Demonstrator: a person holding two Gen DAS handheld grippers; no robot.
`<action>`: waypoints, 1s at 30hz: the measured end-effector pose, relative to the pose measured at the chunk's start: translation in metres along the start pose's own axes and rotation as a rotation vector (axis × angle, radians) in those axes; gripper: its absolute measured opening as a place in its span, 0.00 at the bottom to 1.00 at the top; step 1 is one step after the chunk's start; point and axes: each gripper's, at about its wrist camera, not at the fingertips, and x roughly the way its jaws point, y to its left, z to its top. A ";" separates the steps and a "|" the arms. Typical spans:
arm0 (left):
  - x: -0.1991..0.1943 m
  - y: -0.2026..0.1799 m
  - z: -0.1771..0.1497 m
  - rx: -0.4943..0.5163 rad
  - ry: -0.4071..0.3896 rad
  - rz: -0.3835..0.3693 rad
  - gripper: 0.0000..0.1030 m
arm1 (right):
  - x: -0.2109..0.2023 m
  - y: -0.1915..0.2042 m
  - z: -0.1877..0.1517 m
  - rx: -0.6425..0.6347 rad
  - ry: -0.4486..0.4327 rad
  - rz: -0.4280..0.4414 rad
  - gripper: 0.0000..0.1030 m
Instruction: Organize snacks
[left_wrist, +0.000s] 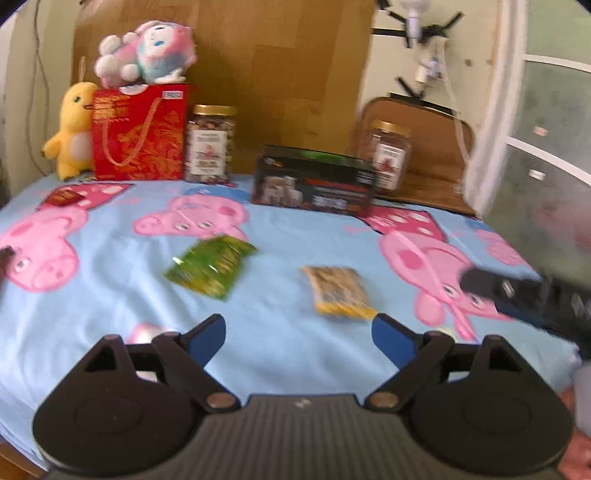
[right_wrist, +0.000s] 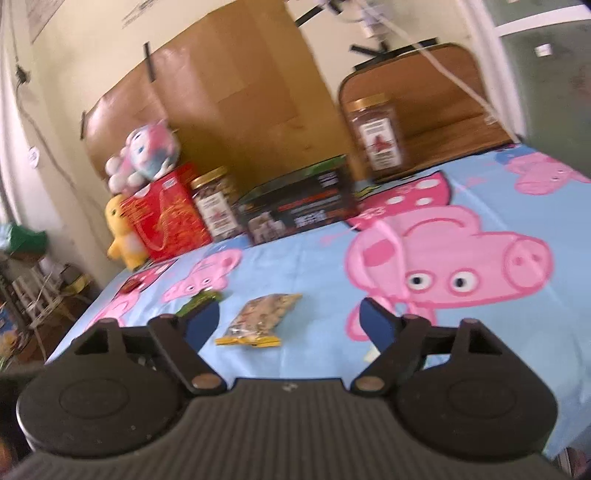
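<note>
Yellow snack packet (right_wrist: 258, 319) lies flat on the blue pig-print sheet of the bed (right_wrist: 498, 354), near the front edge, just ahead of the right hand-held gripper (right_wrist: 288, 323). Green snack packet (left_wrist: 210, 267) lies flat a little to its left, apart from it. Both loose in the open middle, presumably the items still to be sorted.

Right hand-held gripper: jaws spread wide, empty, roughly lined up with the yellow packet; judged an approach. Left hand-held gripper (left_wrist: 298, 339): also wide open, nothing held, hovering above the sheet between the two packets.

Back row against the wooden boards: red gift bag (left_wrist: 138, 133) with a pink plush (left_wrist: 147, 51) on top, yellow duck plush (left_wrist: 72, 129) beside it, nut jar (left_wrist: 209, 144), dark box (left_wrist: 314, 181), second jar (left_wrist: 388, 155) at right. Small red packet (left_wrist: 64, 195) far left.

Nothing stands between either gripper and the packets. Thin flat pouches on soft bedding may be awkward to pinch. Frames blurred, labels unreadable
</note>
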 end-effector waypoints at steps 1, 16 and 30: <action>-0.001 -0.005 -0.004 0.013 0.004 -0.017 0.89 | -0.003 -0.001 -0.001 0.000 -0.013 -0.015 0.90; -0.030 -0.024 -0.008 0.106 -0.081 0.097 1.00 | -0.027 0.004 -0.016 -0.049 -0.080 -0.106 1.00; -0.032 -0.008 0.014 0.062 -0.195 0.185 1.00 | -0.037 0.025 -0.022 -0.202 -0.162 -0.095 1.00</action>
